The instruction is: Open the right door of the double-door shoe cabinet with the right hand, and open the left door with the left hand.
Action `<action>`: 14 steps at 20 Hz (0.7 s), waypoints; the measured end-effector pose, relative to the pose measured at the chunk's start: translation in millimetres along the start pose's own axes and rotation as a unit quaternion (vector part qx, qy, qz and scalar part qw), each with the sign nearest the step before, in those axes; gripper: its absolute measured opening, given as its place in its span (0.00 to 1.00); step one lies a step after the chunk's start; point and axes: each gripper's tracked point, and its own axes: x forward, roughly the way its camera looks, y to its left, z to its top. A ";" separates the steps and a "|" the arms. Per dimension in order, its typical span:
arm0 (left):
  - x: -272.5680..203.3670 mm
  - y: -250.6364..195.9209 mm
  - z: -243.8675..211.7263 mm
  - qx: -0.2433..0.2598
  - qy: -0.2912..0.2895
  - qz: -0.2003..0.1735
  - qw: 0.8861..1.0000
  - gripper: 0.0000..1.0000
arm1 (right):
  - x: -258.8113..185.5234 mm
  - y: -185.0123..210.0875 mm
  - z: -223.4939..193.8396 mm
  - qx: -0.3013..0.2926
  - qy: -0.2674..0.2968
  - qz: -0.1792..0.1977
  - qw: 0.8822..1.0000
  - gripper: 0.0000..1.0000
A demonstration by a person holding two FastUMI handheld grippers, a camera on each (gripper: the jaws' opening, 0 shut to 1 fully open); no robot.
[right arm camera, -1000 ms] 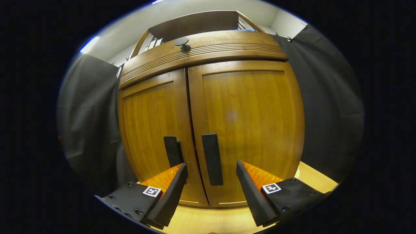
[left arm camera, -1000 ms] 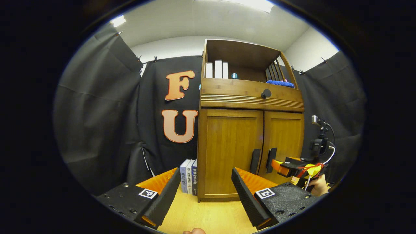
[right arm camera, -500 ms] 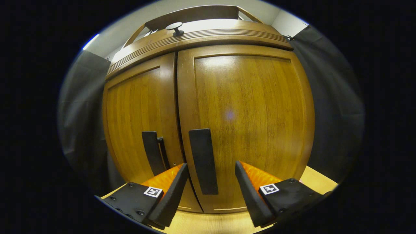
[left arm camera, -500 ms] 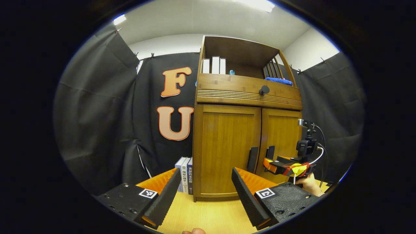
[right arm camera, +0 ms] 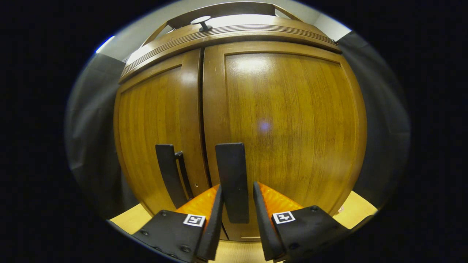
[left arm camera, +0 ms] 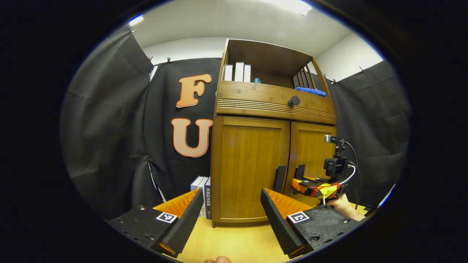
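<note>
Fingers of my right claw (right arm camera: 237,223) sit one on each side of the right door's handle (right arm camera: 231,181). They are close in, with the flat dark bar between them. I cannot tell if both are pressing on it yet. The handle is long and stands straight up and down. It is right in front of this claw, so I think the next move is to squeeze and pull back toward me.

The right door (right arm camera: 285,128) is shut. It is smooth, shiny brown wood with lines running up and down. The left door (right arm camera: 155,120) is shut too, and its handle (right arm camera: 169,174) is just beside the other one, across the thin gap where the doors meet.

My left claw (left arm camera: 229,215) is wide and holds nothing. It hangs back over the light wood table (left arm camera: 234,244). The shoe cabinet (left arm camera: 272,146) is ahead of it, and the left door's handle is ahead and a bit to the right. In that view I also see my right claw at the handles, with a hand (left arm camera: 342,204) behind it. So the right claw is much nearer to its door.

Some books (left arm camera: 201,193) stand by the cabinet's side. More books (left arm camera: 237,72) and a blue cloth (left arm camera: 310,91) sit on its top shelf, above a round dark knob (left arm camera: 294,100).
</note>
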 end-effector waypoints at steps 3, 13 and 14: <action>1.5 1.6 -8.2 -0.010 0.010 0.000 1.000 0.94 | -1.7 -1.5 -0.1 -0.008 0.000 -0.001 1.000 0.45; -11.6 9.7 -9.8 -0.012 0.017 0.011 1.000 0.92 | -14.4 -3.0 -1.1 -0.002 -0.012 0.005 1.000 0.35; -12.8 10.1 -9.5 -0.012 0.015 0.012 1.000 0.95 | -18.7 -2.9 -1.4 -0.001 -0.013 0.002 1.000 0.31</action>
